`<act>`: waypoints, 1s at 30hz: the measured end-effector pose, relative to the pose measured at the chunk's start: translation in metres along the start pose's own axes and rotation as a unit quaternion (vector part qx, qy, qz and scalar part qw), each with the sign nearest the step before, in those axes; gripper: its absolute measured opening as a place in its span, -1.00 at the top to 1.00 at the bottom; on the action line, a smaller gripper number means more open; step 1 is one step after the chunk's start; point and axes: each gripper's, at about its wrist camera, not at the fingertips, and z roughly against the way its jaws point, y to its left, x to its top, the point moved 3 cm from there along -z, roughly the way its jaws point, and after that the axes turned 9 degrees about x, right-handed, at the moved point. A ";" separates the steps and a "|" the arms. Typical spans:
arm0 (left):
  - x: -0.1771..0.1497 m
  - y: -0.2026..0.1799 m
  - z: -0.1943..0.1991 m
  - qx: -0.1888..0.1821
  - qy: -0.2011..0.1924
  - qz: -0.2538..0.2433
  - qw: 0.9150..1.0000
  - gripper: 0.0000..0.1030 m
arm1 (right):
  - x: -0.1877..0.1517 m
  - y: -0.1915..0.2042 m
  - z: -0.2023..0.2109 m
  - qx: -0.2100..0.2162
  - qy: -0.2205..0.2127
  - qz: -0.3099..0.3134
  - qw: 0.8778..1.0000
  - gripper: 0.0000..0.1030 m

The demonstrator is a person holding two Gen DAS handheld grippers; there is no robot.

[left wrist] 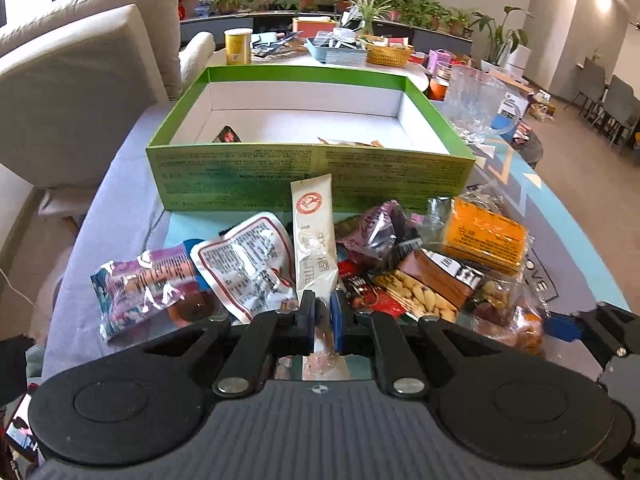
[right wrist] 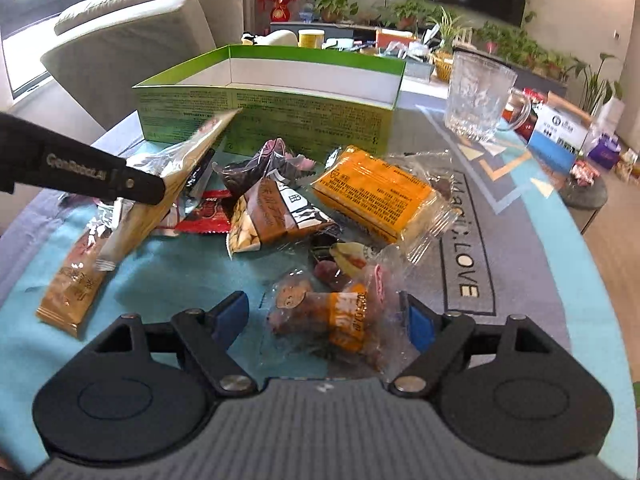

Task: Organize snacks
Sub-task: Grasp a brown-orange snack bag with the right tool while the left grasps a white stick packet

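Observation:
My left gripper (left wrist: 322, 316) is shut on a long cream snack sachet (left wrist: 313, 236), held up above the snack pile and pointing toward the green box (left wrist: 312, 172). The sachet also shows in the right wrist view (right wrist: 176, 184), with the left gripper's arm (right wrist: 80, 176) across it. The box holds a few packets (left wrist: 228, 135). My right gripper (right wrist: 326, 320) is open, its jaws on either side of a clear bag of brown snacks (right wrist: 324, 316) on the mat. An orange packet (right wrist: 376, 192) and a peanut packet (right wrist: 276, 216) lie beyond.
A glass mug (right wrist: 478, 96) stands right of the box. A sofa (left wrist: 72, 80) is at the left. A cluttered table with a yellow tin (left wrist: 238, 46) and a basket (left wrist: 390, 55) lies behind. The mat (right wrist: 520, 264) edge drops off at the right.

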 end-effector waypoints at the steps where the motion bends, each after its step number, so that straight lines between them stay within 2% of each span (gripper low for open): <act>1: -0.001 0.000 0.001 -0.004 0.002 0.001 1.000 0.86 | -0.001 -0.001 0.002 0.002 -0.004 0.001 1.000 -0.06; 11: -0.002 0.005 0.029 -0.051 -0.019 0.006 0.998 0.93 | -0.002 -0.016 0.026 0.037 -0.022 -0.039 0.998 -0.05; 16: -0.004 -0.001 0.029 -0.050 -0.009 -0.012 0.999 0.88 | -0.002 -0.021 0.031 0.041 -0.029 -0.051 0.997 -0.05; 18: -0.006 -0.004 0.023 -0.036 0.002 -0.013 0.999 0.53 | -0.003 -0.022 0.030 0.042 -0.026 -0.051 0.997 -0.05; 19: -0.008 -0.006 0.019 -0.029 0.009 -0.015 0.999 0.20 | -0.004 -0.022 0.030 0.044 -0.025 -0.052 0.997 -0.05; 20: -0.009 -0.008 0.016 -0.024 0.015 -0.017 0.999 0.01 | -0.004 -0.023 0.030 0.046 -0.024 -0.054 0.997 -0.05; 21: -0.011 -0.010 0.012 -0.020 0.019 -0.020 0.999 -0.01 | -0.004 -0.024 0.029 0.048 -0.024 -0.054 0.997 -0.05; 27: -0.025 -0.016 -0.010 -0.015 0.066 -0.025 0.997 0.04 | -0.006 -0.029 0.030 0.053 -0.024 -0.058 0.997 -0.05; 28: -0.026 -0.016 -0.008 -0.017 0.051 -0.020 0.998 0.37 | -0.006 -0.030 0.029 0.053 -0.024 -0.059 0.997 -0.05; 29: -0.027 -0.015 -0.009 -0.018 0.054 -0.017 0.998 0.56 | -0.006 -0.031 0.029 0.054 -0.023 -0.061 0.996 -0.05; 30: -0.027 -0.013 -0.009 -0.022 0.055 -0.012 0.998 0.58 | -0.006 -0.032 0.028 0.054 -0.023 -0.063 0.996 -0.05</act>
